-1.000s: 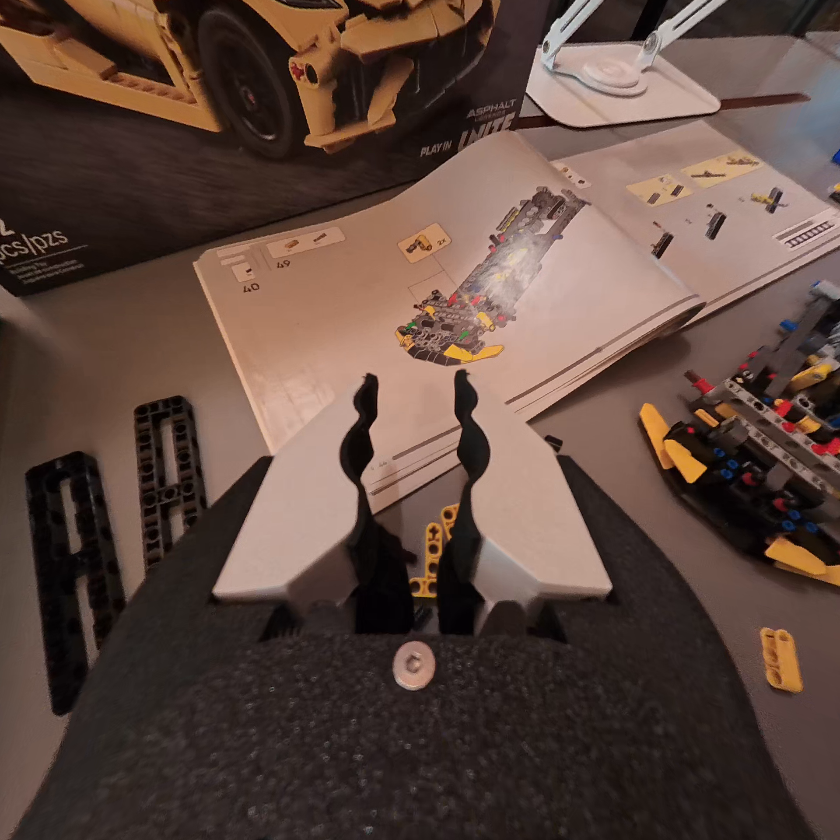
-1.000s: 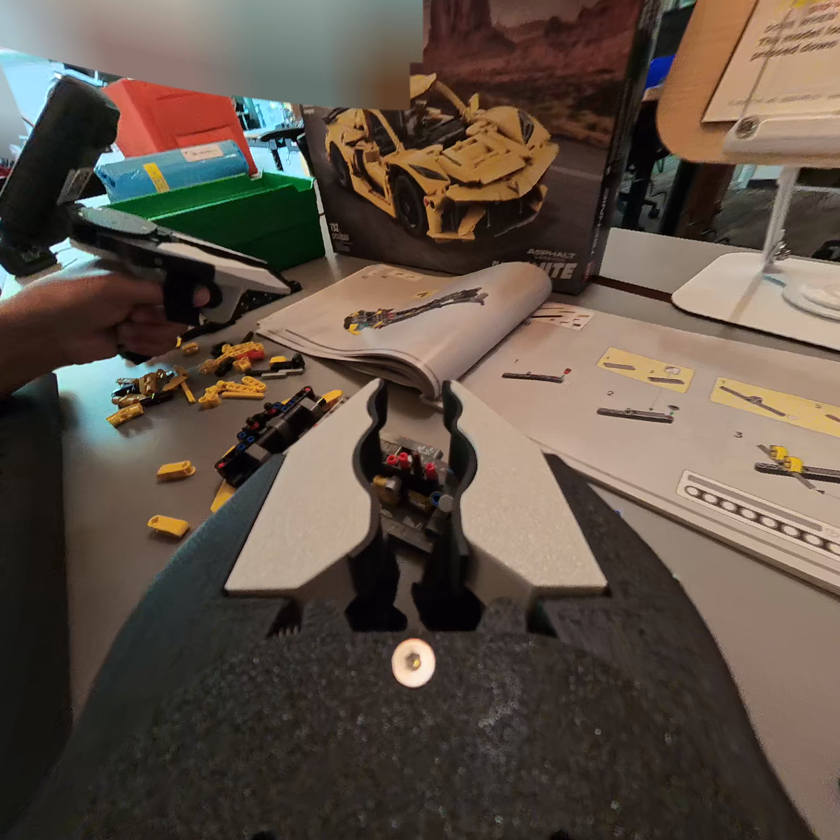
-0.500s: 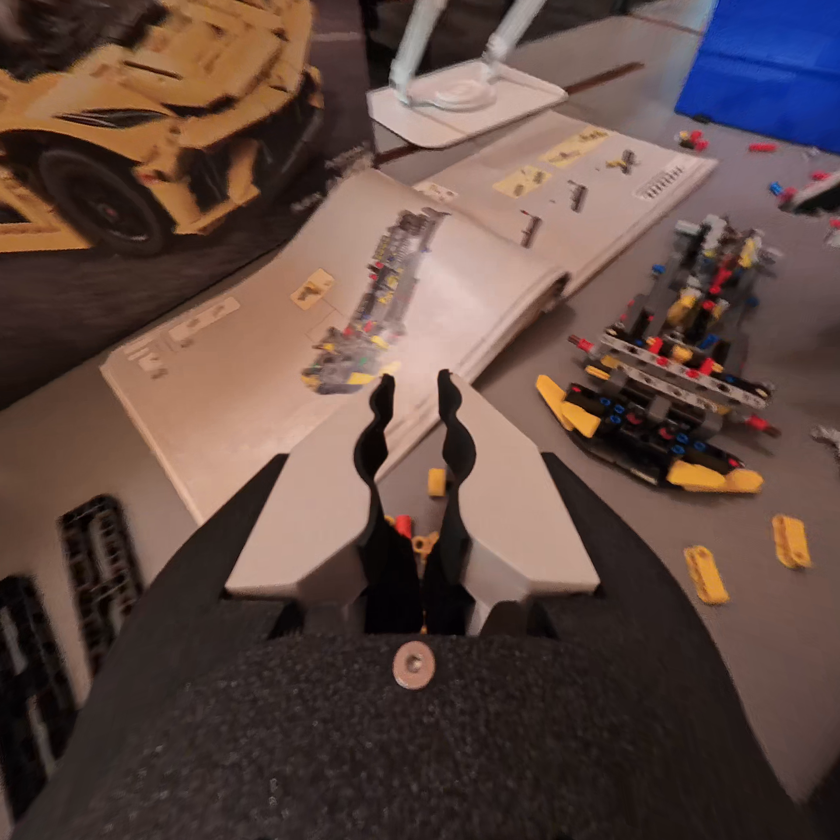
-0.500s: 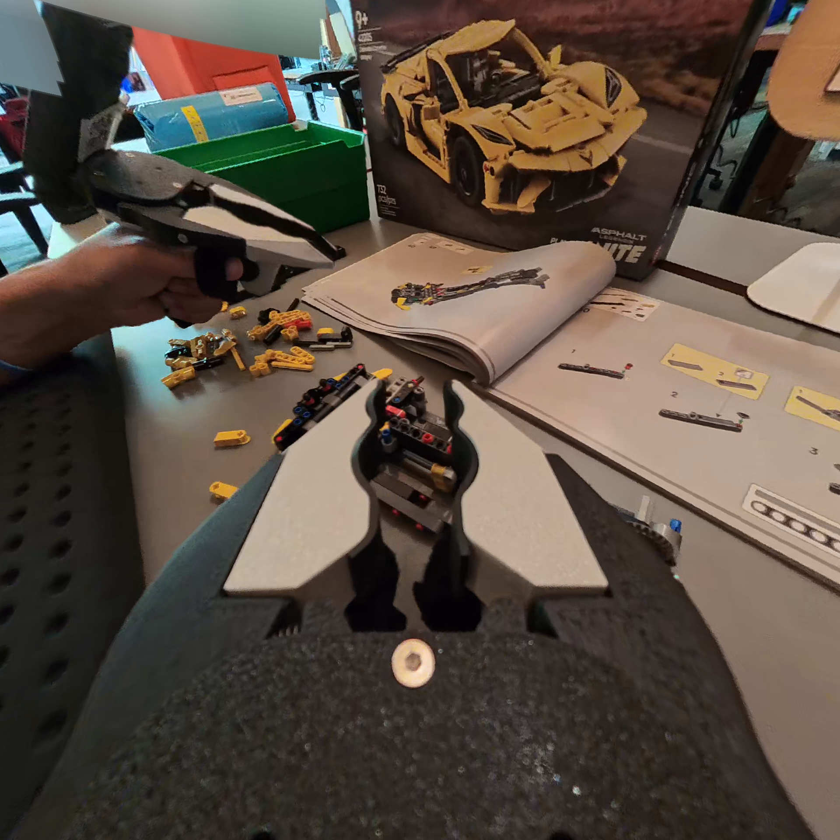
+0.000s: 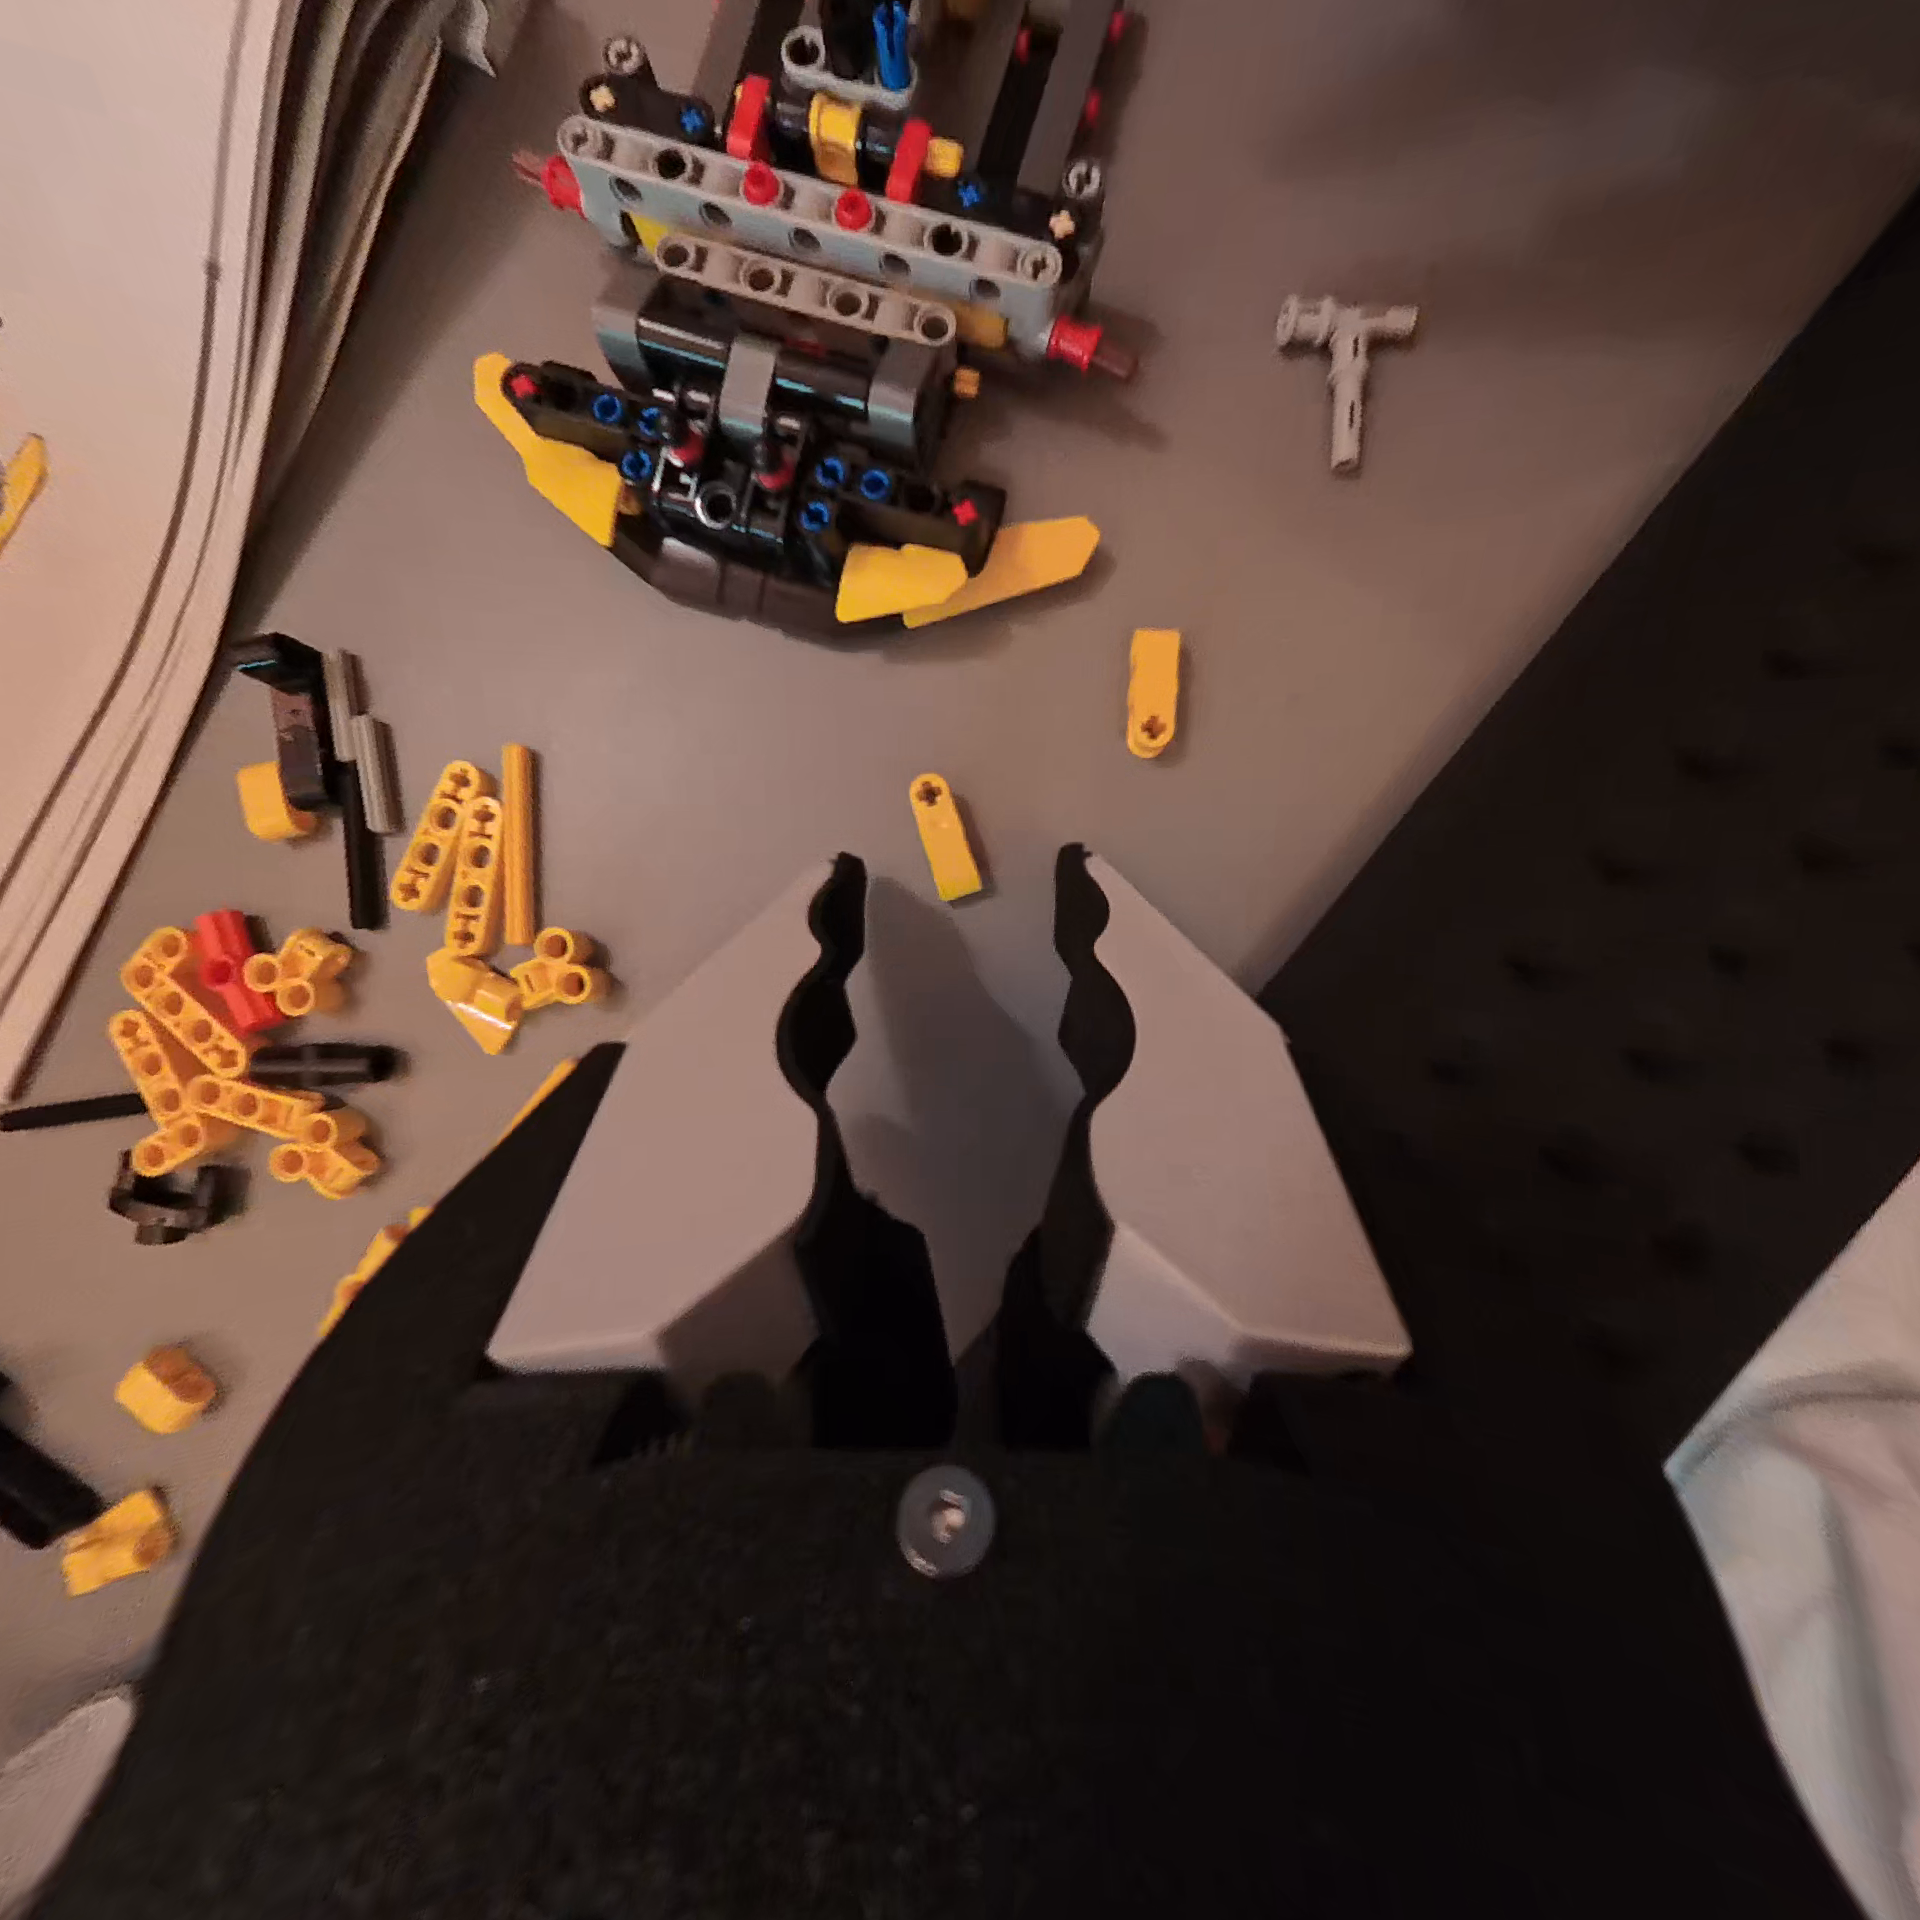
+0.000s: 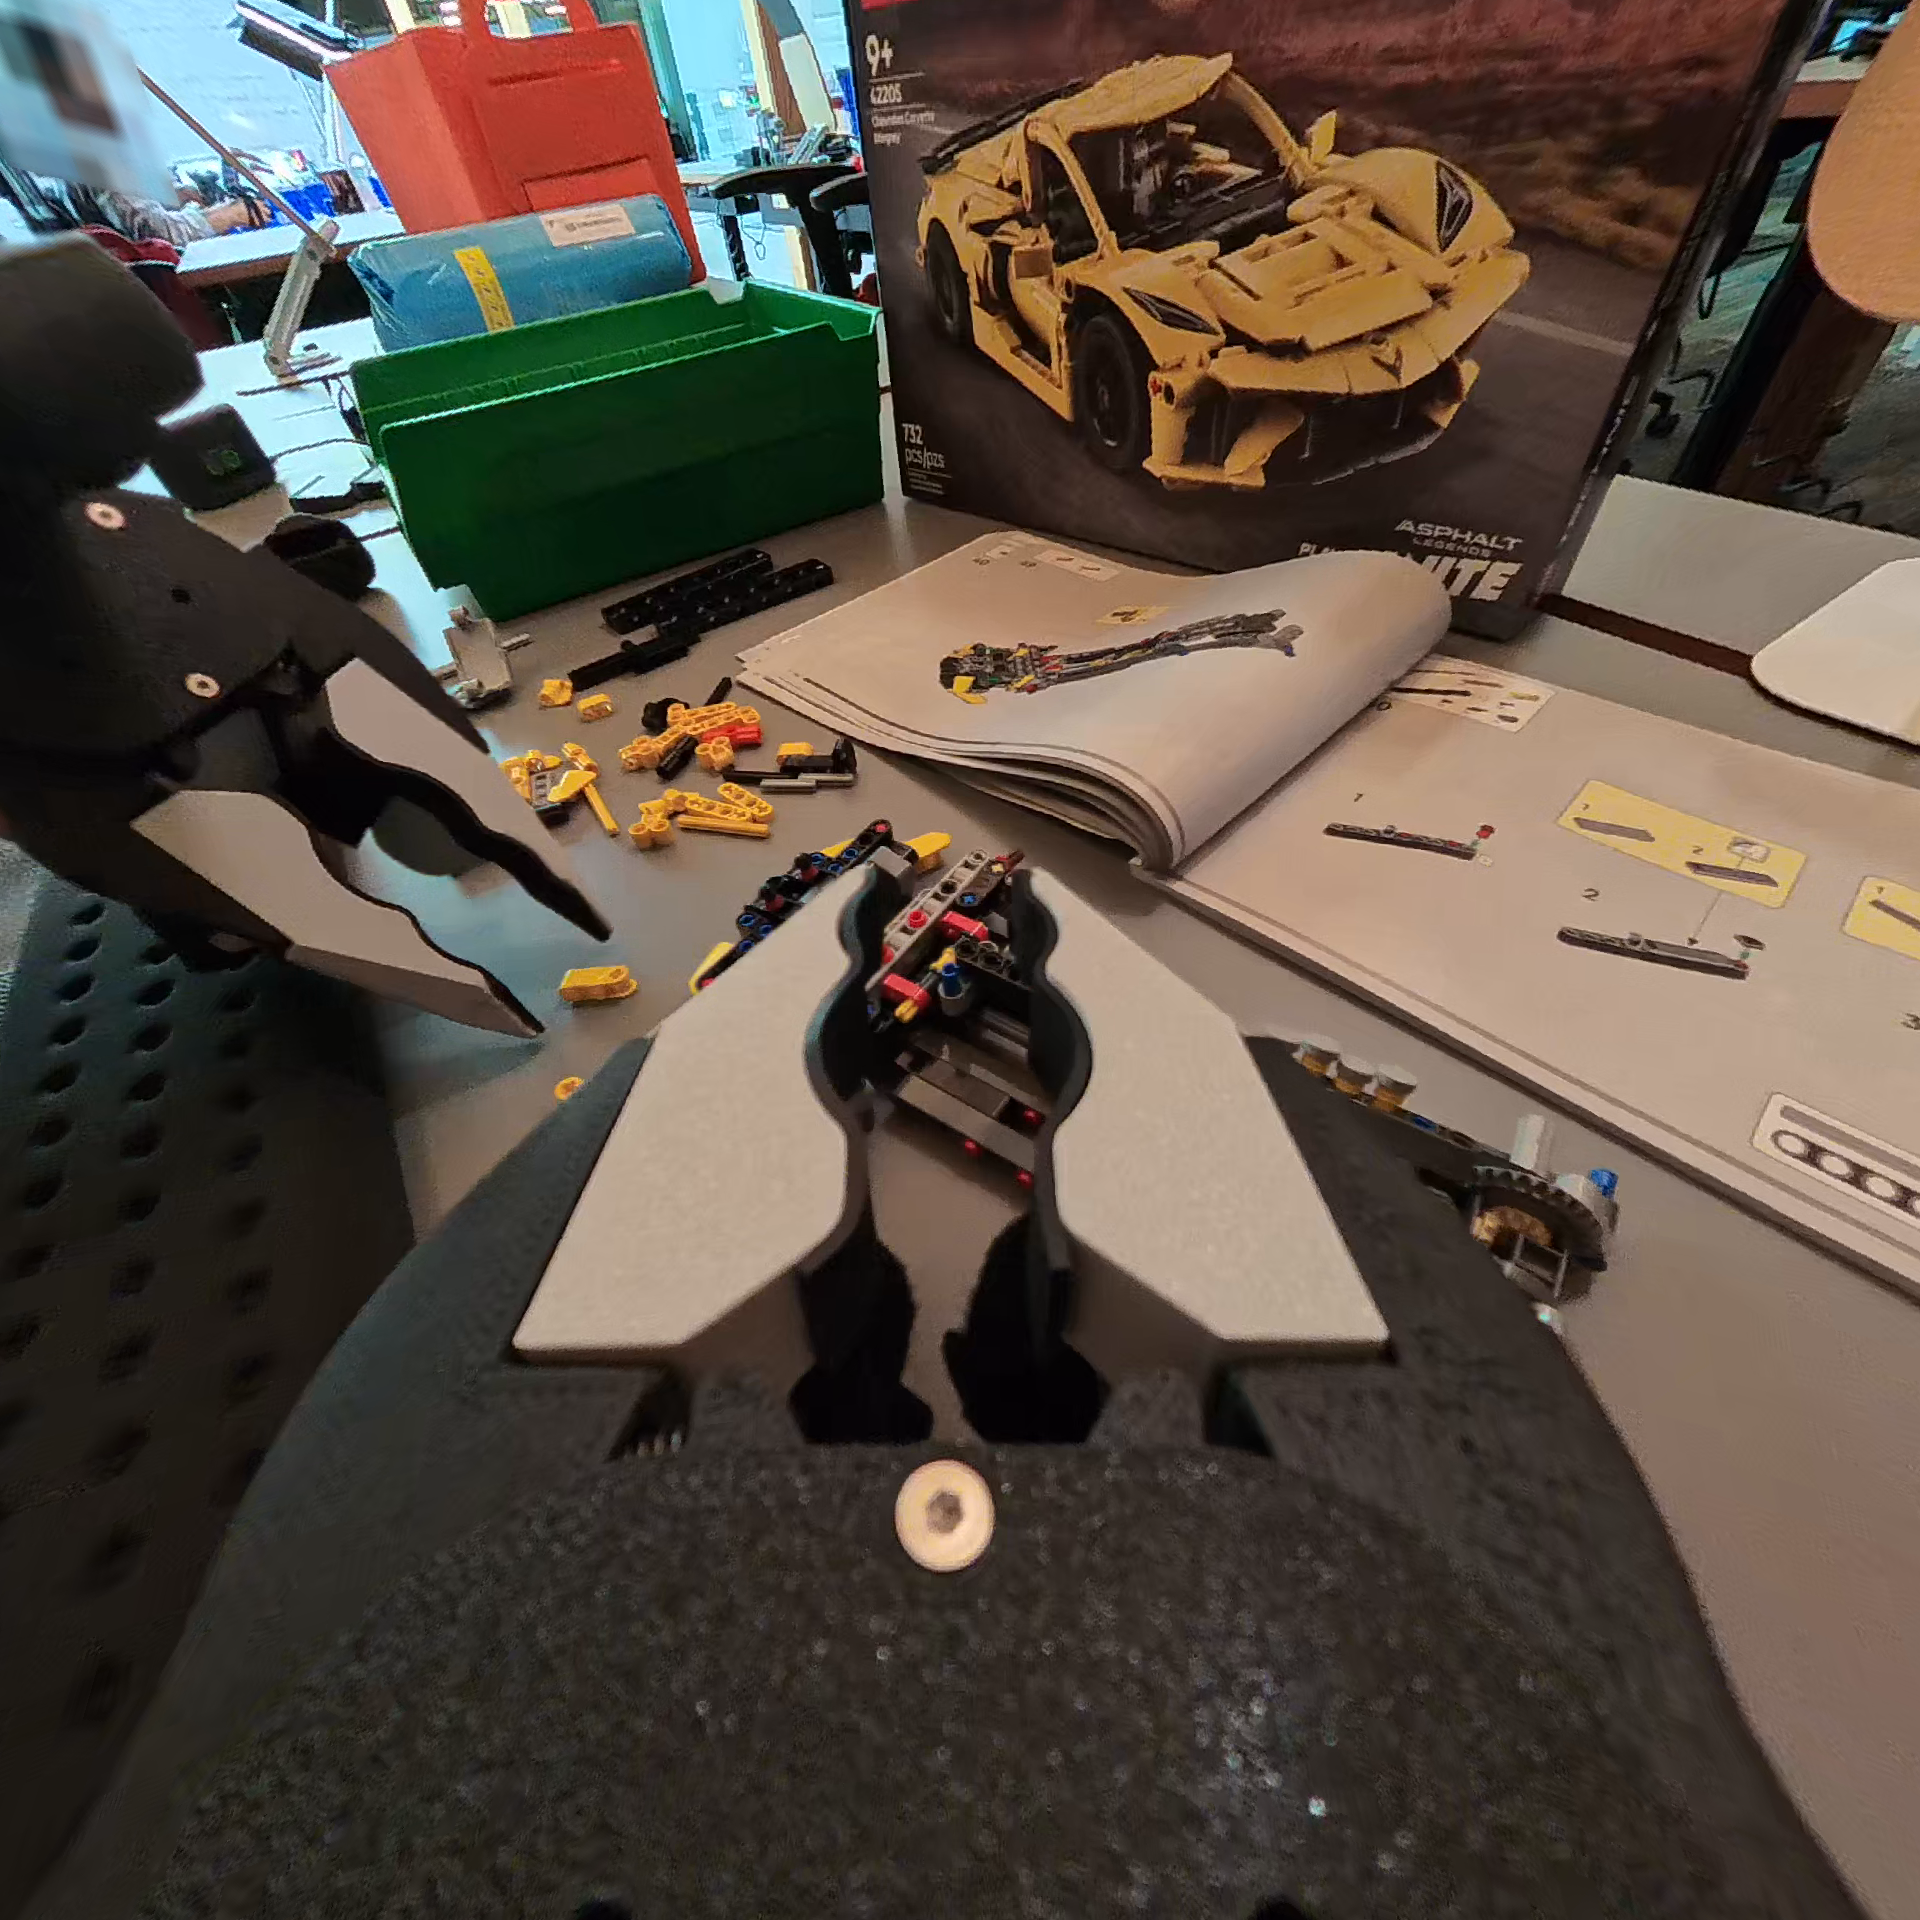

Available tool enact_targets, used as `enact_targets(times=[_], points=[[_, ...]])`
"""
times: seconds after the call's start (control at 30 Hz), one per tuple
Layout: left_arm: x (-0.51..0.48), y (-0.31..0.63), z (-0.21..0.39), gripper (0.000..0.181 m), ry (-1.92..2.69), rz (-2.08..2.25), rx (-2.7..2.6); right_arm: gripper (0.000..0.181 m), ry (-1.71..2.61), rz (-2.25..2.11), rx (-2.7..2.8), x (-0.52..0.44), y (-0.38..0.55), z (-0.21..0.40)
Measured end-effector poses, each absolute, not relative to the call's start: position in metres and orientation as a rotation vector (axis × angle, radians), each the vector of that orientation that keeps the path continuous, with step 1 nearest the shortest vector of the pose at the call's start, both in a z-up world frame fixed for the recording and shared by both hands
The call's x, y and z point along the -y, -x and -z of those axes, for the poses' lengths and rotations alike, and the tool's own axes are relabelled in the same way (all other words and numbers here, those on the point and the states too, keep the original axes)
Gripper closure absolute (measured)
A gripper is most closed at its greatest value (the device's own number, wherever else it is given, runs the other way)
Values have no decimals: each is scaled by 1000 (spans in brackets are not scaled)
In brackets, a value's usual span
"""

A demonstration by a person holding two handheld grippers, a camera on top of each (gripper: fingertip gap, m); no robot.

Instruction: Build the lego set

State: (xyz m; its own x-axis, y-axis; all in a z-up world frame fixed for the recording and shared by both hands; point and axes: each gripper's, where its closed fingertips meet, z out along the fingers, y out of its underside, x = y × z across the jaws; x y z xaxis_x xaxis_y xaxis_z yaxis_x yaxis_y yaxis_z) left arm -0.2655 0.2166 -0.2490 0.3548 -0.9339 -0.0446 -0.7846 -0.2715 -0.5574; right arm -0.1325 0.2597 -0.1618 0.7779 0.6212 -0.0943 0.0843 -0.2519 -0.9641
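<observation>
The partly built black, grey and yellow chassis [image 5: 790,364] lies on the grey table; in the right wrist view it [image 6: 945,987] shows between my right fingers. My left gripper [image 5: 958,860] is open, pointing down at the table. A small yellow piece [image 5: 943,836] lies just ahead of its tips, and a second one [image 5: 1153,691] lies further right. In the right wrist view the left gripper [image 6: 566,982] is at the left, tips next to that yellow piece [image 6: 597,982]. My right gripper [image 6: 948,883] is open and empty, over the near end of the chassis.
Loose yellow, black and red parts [image 5: 239,1049] lie left of the left gripper. A grey connector [image 5: 1345,353] lies to the right, beside a black mat [image 5: 1662,935]. The open booklet [image 6: 1143,707], set box [image 6: 1247,260], green bin [image 6: 623,436] and a gear assembly [image 6: 1527,1216] also show. One gripper's finger ends stand about 15 centimetres off the other's. Left tips and right tips are each some 11 centimetres from the grey connector [image 5: 1345,353].
My left gripper has swung right from the booklet and tipped down over the loose yellow pieces by the chassis front, jaws wider. My right gripper has stayed over the chassis, open.
</observation>
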Motion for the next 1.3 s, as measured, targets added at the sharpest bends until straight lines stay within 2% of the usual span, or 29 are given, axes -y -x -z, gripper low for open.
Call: enact_targets(times=[0.2,0.33,0.43,0.47,0.57,0.7,0.9,1.17,1.3], points=[[-214,265,250,157,2196,434,-1407,159,1783,-526,592,-258,137,166],[-215,263,253,156,2195,462,-1399,162,1858,-539,588,-257,138,176],[-213,262,253,173,2148,450,-1472,155,1944,-575,587,-257,139,191],[-214,263,253,174,2108,411,-1525,152,1961,-596,593,-256,142,194],[-227,264,244,174,1829,198,-1708,150,1933,-719,630,-249,157,191],[-245,243,200,175,1105,-125,-1861,150,1907,-1002,741,-229,187,186],[-240,220,176,175,444,-328,-1958,152,1831,-1088,835,-221,204,171],[-230,200,161,175,83,-419,-1898,155,1802,-1076,825,-223,205,166],[-226,196,163,175,35,-437,-1896,173,1787,-943,897,-221,205,169]])
